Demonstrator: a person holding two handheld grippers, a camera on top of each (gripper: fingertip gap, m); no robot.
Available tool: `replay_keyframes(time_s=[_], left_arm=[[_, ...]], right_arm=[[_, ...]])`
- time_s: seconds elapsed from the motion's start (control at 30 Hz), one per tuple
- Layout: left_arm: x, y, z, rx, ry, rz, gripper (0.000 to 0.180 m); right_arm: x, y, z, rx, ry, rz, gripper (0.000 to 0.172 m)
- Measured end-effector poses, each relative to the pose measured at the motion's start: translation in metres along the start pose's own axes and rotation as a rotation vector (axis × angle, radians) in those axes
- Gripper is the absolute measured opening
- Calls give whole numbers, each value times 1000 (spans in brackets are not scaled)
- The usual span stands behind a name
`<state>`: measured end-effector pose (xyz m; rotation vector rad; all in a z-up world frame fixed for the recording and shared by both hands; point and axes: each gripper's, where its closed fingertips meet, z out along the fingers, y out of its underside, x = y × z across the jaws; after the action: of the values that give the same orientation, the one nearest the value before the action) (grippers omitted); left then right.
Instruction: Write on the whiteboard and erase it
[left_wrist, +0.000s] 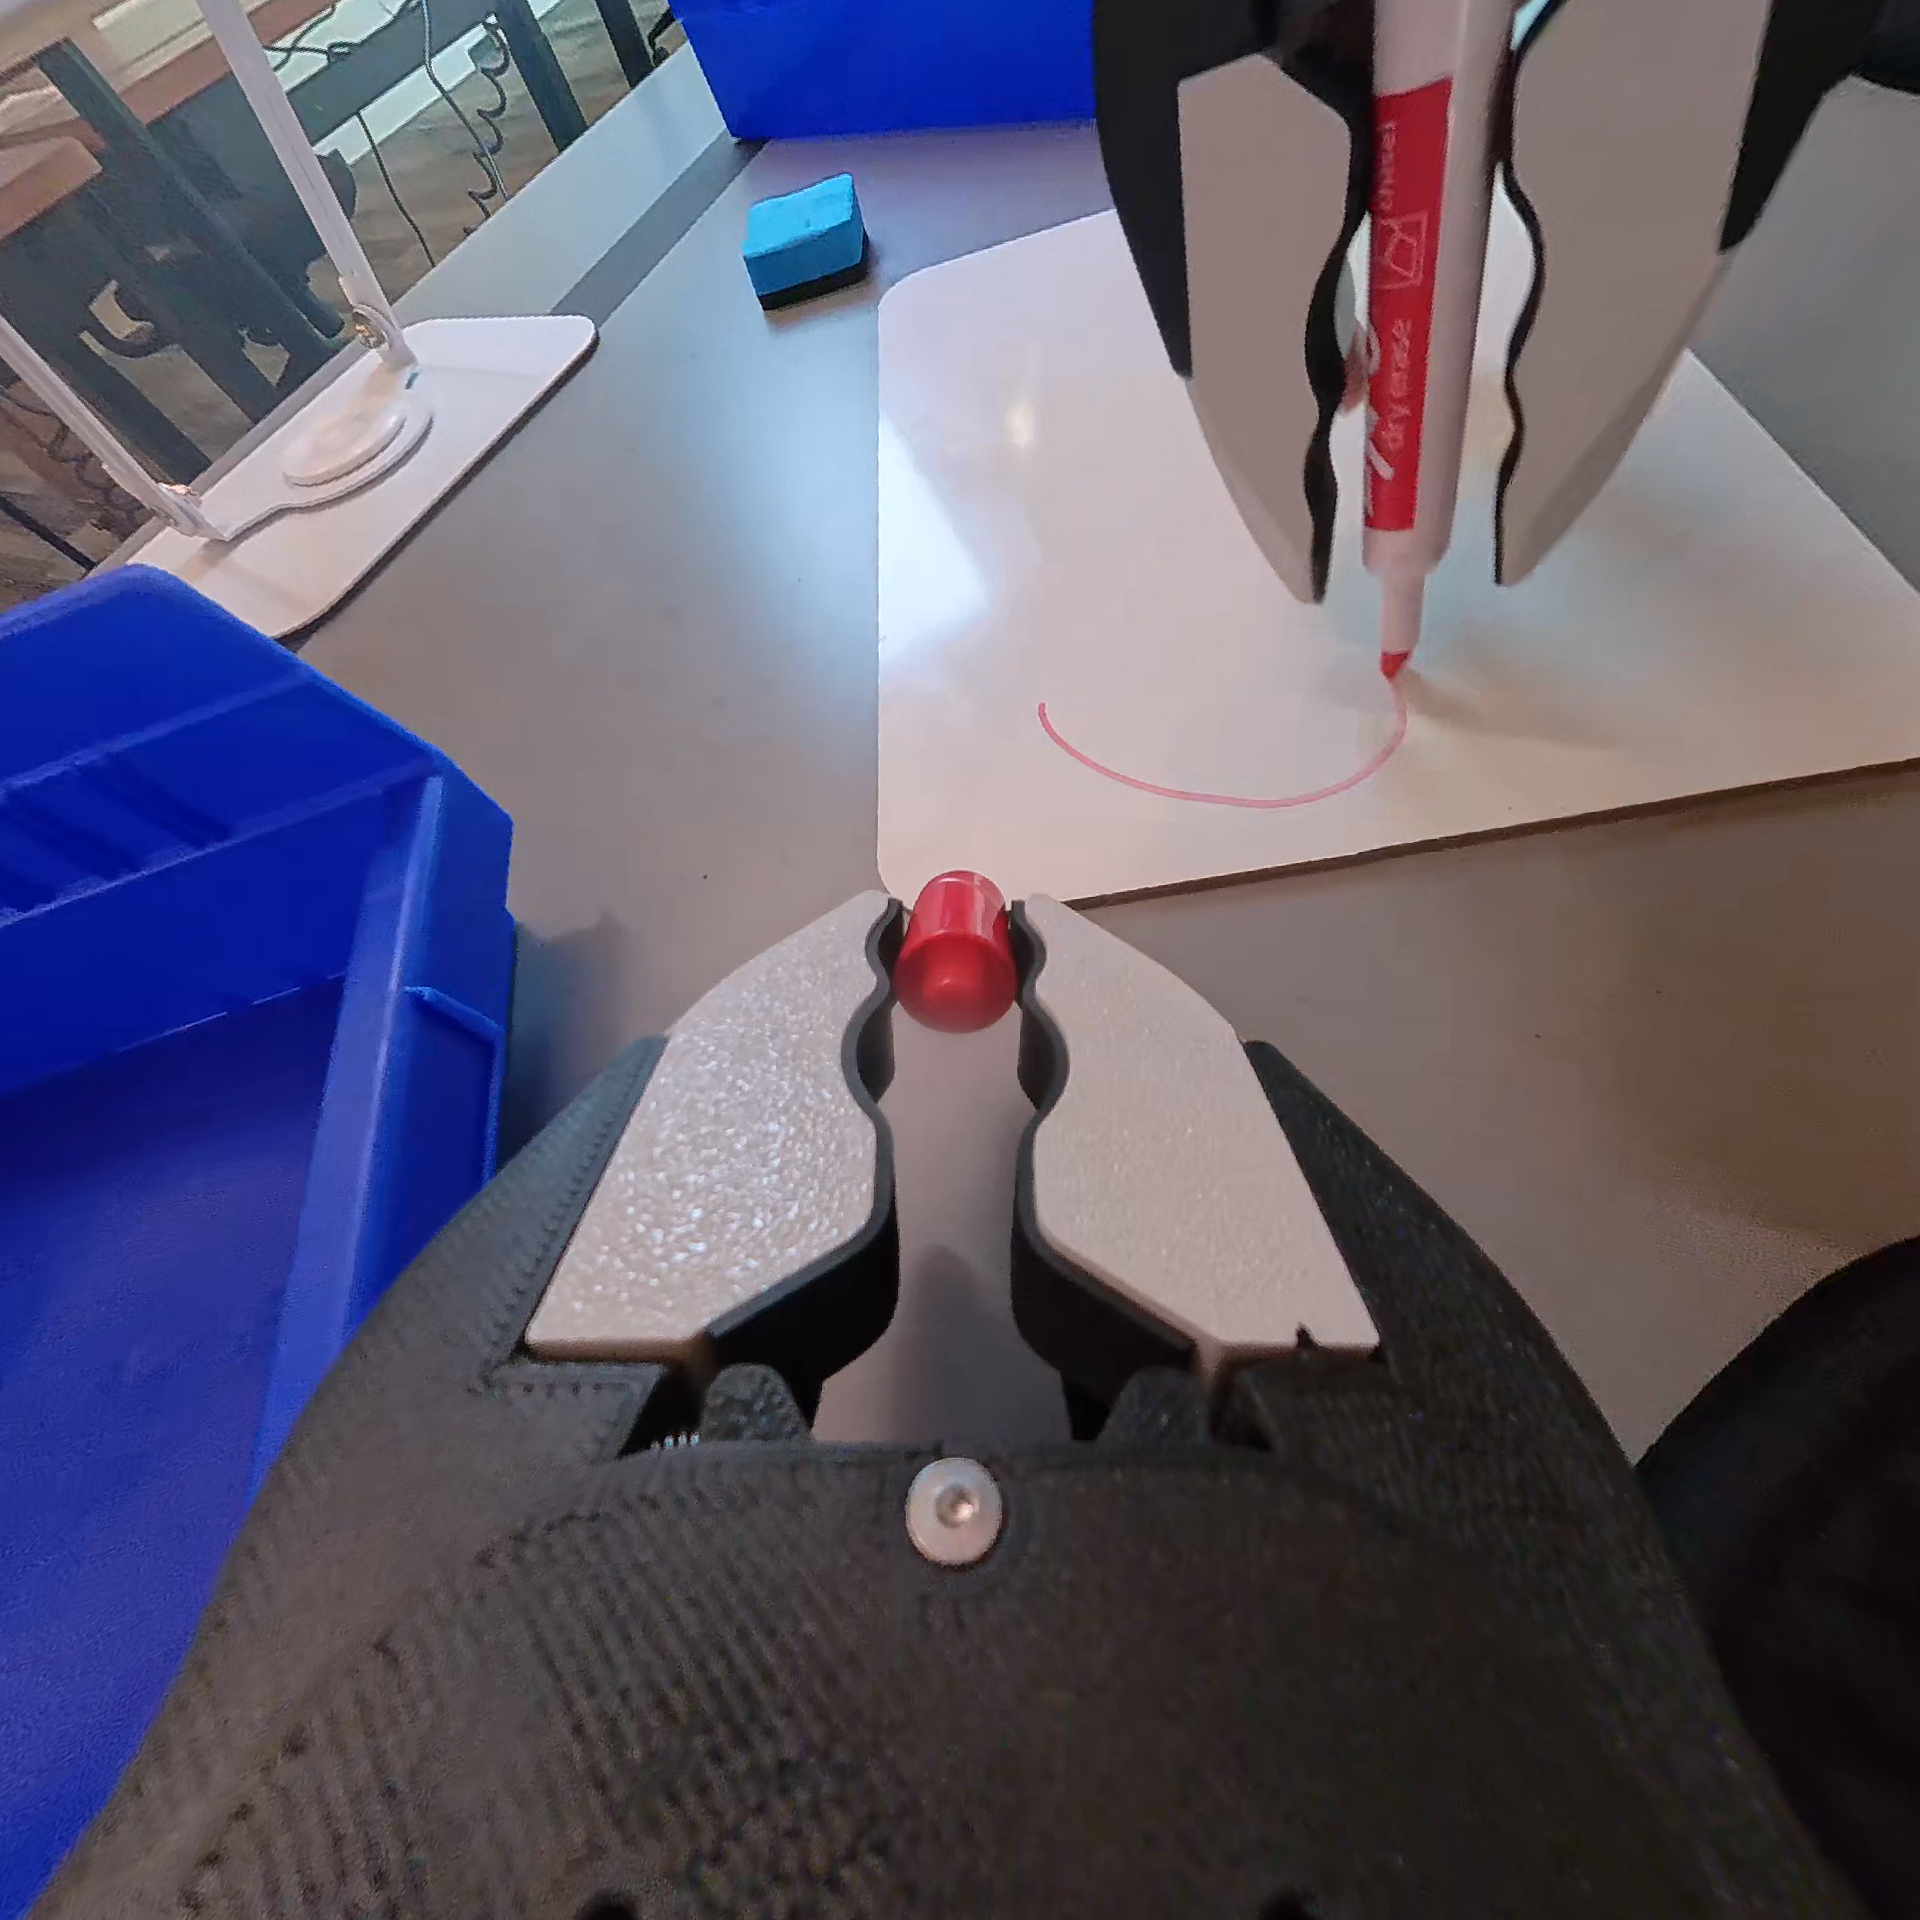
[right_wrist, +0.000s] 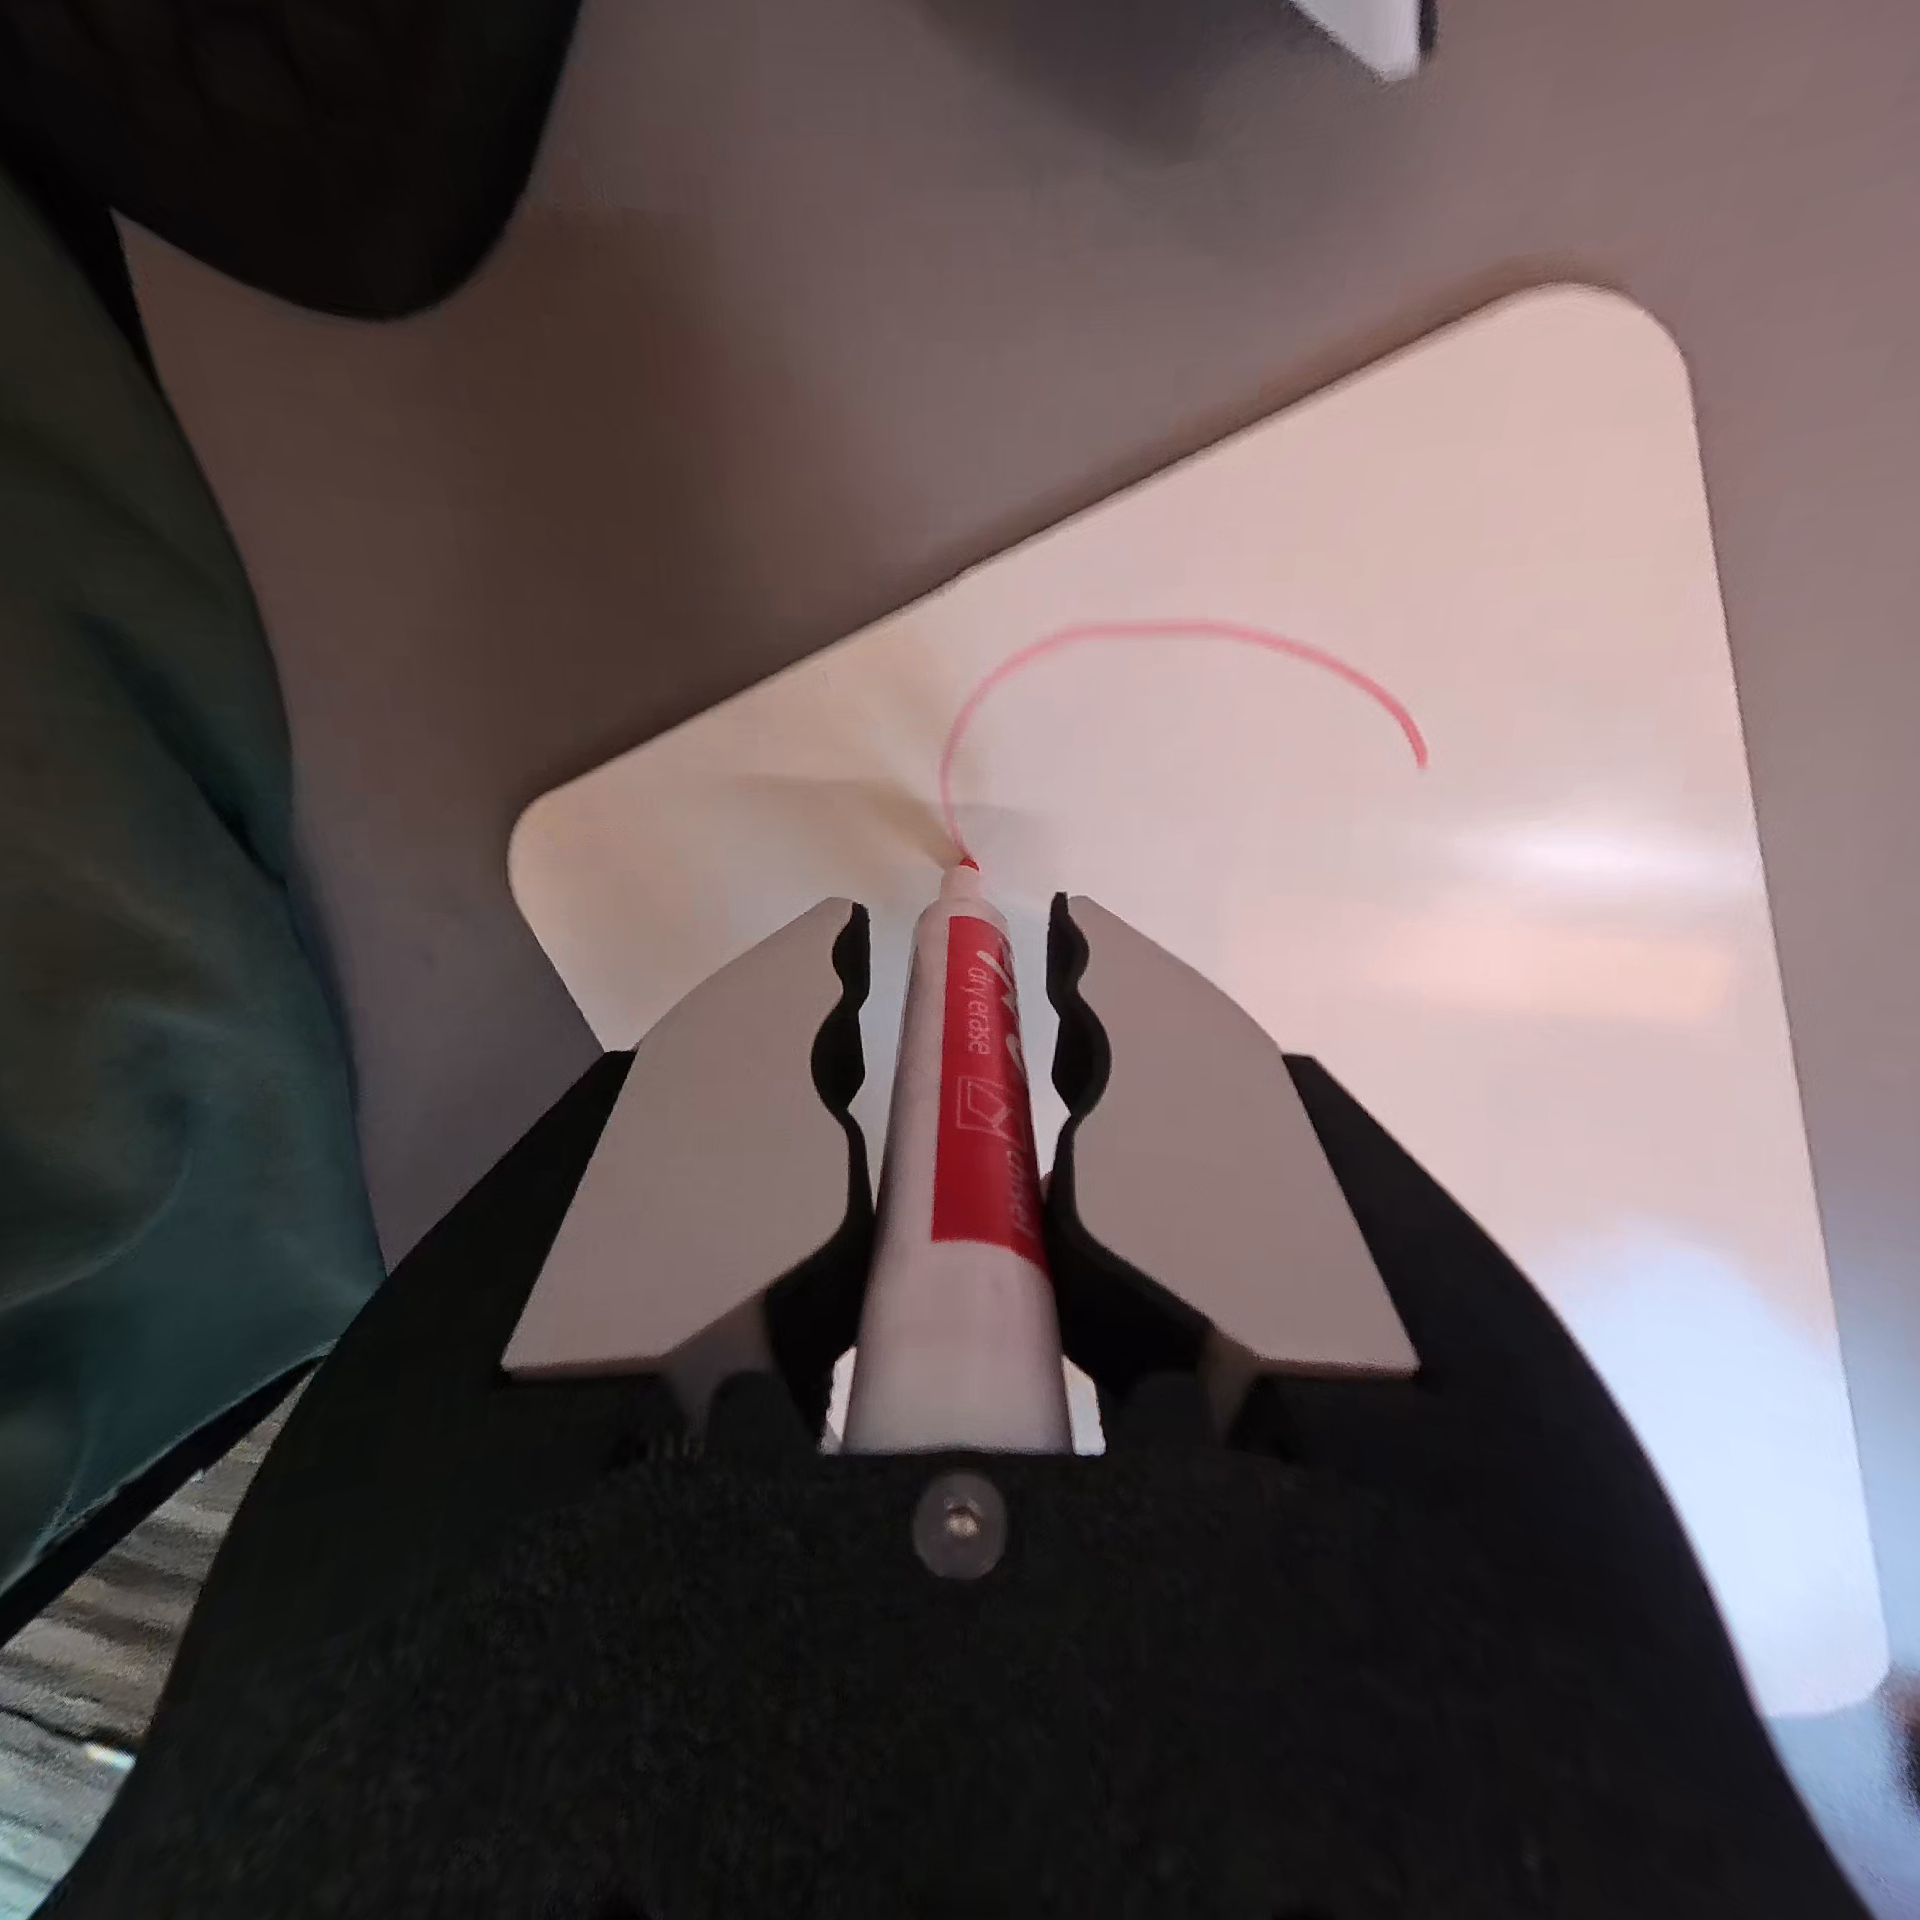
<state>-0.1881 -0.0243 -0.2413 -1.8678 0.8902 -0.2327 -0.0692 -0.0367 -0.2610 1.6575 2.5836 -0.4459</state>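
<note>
A: Two grippers, both loaded. Why is the whiteboard (left_wrist: 1091, 436) flat on the desk (left_wrist: 644, 582) rather than propped?

B: Likely so the pen can press straight down and the board won't slide. It lies at the desk's near edge, in reach of both.

A: Blue bins?

B: One blue bin (left_wrist: 208, 935) just left of the left gripper, another blue bin (left_wrist: 883, 62) at the far side. Probably storage; can't say for what.

A: Eraser?

B: The blue eraser (left_wrist: 805, 239) is parked on the desk just off the board's far corner. Untouched, so erasing isn't started, I'd say.

A: Right gripper (right_wrist: 956, 914)?

B: Clamped on the marker (right_wrist: 971, 1091) far back along the barrel; fingertips stand clear of it. Marker runs along the fingers, so the tip (left_wrist: 1390, 661) sticks out and meets the board. It sits at the end of a red arc (left_wrist: 1247, 795), about half a loop.

A: Left gripper (left_wrist: 951, 925)?

B: Narrow, pads pinching the red cap (left_wrist: 951, 961) at the fingertips, held over the desk beside the board's near corner. Presumably kept ready for recapping.
</note>
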Motion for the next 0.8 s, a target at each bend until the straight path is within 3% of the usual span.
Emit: replay_keyframes(time_s=[0.17, 0.37, 0.6, 0.8], left_arm=[[1, 0, 1, -1, 3, -1, 20], [2, 1, 1, -5, 4, 2, 20], [2, 0, 0, -5, -1, 14, 20], [3, 2, 2, -6, 8, 2, 20]], right_arm=[[34, 18, -11, -21, 77, 59, 33], [70, 1, -13, 10, 117, 57, 34], [72, -28, -9, 76, 109, -11, 34], [72, 0, -26, 125, 134, 58, 34]])
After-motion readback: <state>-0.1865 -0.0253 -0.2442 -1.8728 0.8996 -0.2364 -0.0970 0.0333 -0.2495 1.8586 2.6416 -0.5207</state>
